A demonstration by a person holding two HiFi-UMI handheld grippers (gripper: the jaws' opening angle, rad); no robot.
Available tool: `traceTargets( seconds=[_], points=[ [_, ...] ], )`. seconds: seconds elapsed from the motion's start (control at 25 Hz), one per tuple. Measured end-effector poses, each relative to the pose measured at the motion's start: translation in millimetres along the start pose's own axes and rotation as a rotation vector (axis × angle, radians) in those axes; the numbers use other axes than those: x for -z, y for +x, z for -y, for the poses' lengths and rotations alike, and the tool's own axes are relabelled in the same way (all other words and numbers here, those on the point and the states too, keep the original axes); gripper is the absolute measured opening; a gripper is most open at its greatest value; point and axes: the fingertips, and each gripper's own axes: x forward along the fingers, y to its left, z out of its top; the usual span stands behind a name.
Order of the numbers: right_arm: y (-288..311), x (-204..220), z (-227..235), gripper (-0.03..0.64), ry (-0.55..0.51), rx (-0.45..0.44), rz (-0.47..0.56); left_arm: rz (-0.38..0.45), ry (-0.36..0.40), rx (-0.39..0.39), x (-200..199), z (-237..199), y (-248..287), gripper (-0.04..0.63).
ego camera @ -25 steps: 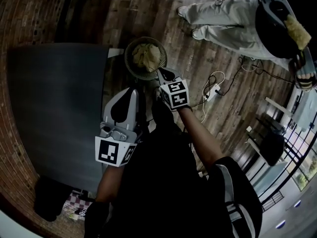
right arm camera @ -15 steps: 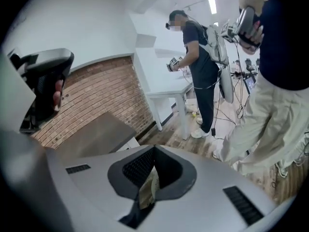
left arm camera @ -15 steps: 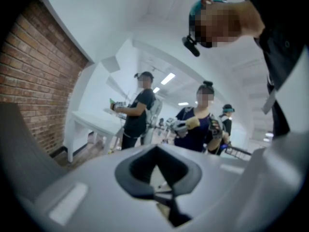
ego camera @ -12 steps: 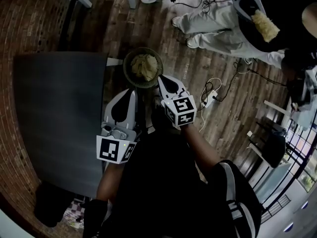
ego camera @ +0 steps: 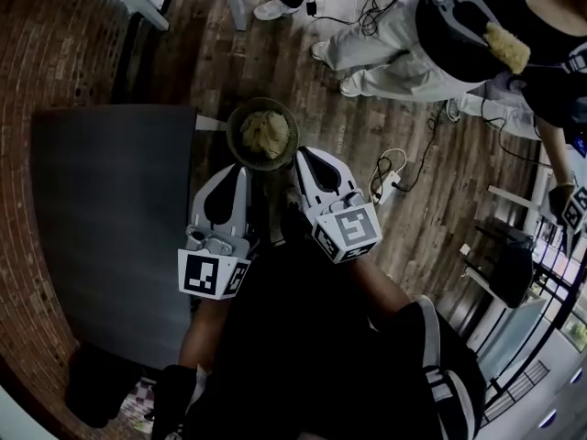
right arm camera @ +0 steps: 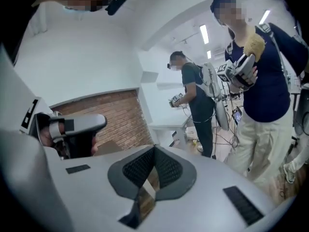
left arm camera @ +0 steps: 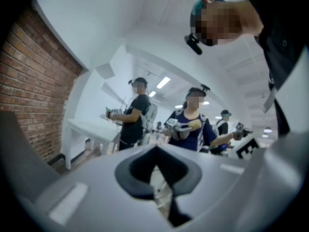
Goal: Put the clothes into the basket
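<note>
Yellowish clothes [ego camera: 266, 132] lie bunched inside the round basket [ego camera: 231, 126], which stands on the wood floor [ego camera: 211, 44] just off the corner of the dark grey table [ego camera: 101, 218].

Left gripper [ego camera: 240, 174] is clenched - in the left gripper view its pads meet at the tip with nothing between them. Right gripper [ego camera: 305, 158] is clenched too and empty, pads tip to tip in the right gripper view.

Both are held side by side in front of the person's chest on dark-sleeved arms, pointing roughly level and out toward the basket. In the head view the basket shows just past both tips, between them; neither gripper touches it or the clothes.

Around: a power strip [ego camera: 389, 186] with white cable lies on the floor to the right. A second person [ego camera: 394, 49] in beige trousers stands beyond the basket, holding another gripper with a yellow cloth [ego camera: 509, 49]. Nothing sits between the grippers and the basket.
</note>
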Motion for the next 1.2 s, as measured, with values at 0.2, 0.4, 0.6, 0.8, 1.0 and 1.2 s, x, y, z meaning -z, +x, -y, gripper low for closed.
traceTargets(
  seconds=[0.2,0.4,0.6,0.8,1.0,1.2],
  points=[
    [-19.2,-25.9,-7.6,0.006,-0.003,0.007,0.089,0.007,0.013,0.012,-2.9,5.5,-2.1,0.005],
    [-24.2,-36.8,-14.7,0.005,-0.027,0.005,0.112,0.004,0.013,0.015,-4.1,6.3,-3.7,0.005],
    [-30.1,-35.2,-14.0,0.005,-0.023,-0.006,0.132,0.013,0.024,0.023,-7.1,13.8,0.6,0.005],
    [-30.6,-31.0,-10.0,0.005,-0.007,-0.007,0.137,0.019,0.029,0.024,-10.5,15.1,3.9,0.005],
    [-28.3,-38.8,-11.4,0.005,-0.023,-0.014,0.128,0.019,0.028,0.023,-12.5,15.2,5.4,0.005],
    [-29.2,-29.5,-9.4,0.005,0.001,-0.014,0.128,0.021,0.029,0.025,-13.1,16.7,6.1,0.005]
  ],
)
